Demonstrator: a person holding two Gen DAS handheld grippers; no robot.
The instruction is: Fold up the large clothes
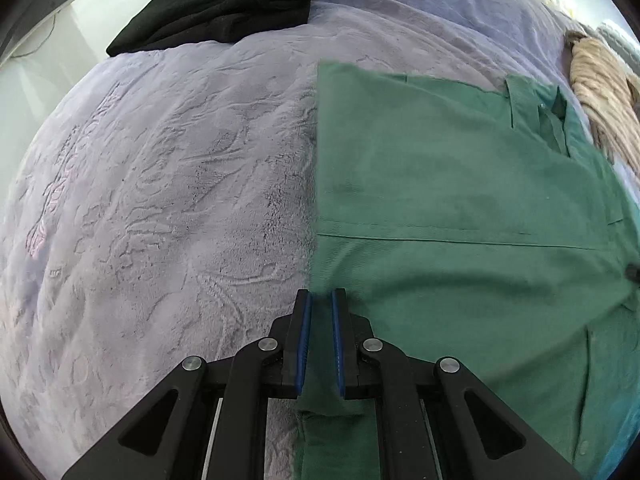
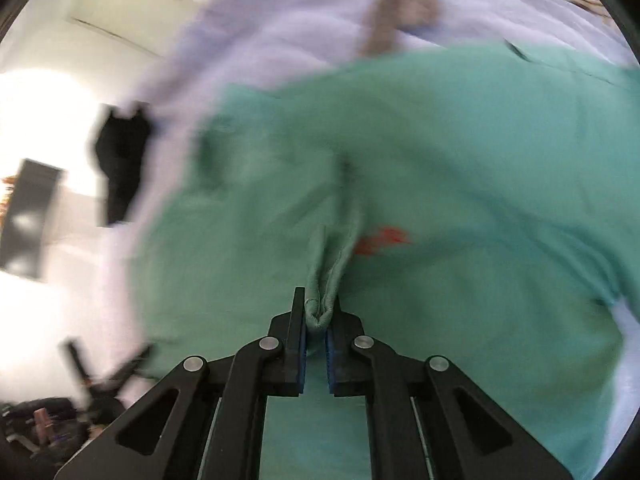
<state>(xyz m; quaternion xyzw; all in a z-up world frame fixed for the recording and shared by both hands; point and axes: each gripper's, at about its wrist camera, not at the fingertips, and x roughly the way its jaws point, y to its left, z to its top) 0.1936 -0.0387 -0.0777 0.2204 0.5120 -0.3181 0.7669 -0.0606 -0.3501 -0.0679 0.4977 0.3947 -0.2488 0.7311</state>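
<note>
A large green shirt (image 1: 460, 200) lies partly folded on a lavender blanket (image 1: 160, 200), its straight folded edge running down the middle of the left wrist view. My left gripper (image 1: 321, 300) sits over that edge with the jaws a little apart and green cloth between the blue pads; a firm pinch cannot be told. In the blurred right wrist view my right gripper (image 2: 317, 312) is shut on a bunched hem of the same green shirt (image 2: 440, 160), near a small red print (image 2: 382, 240).
A black garment (image 1: 224, 4) lies at the far edge of the bed. A beige knitted cloth (image 1: 604, 92) lies at the right, also in the right wrist view (image 2: 404, 12). White floor and dark furniture (image 2: 28, 216) lie beyond the bed's left side.
</note>
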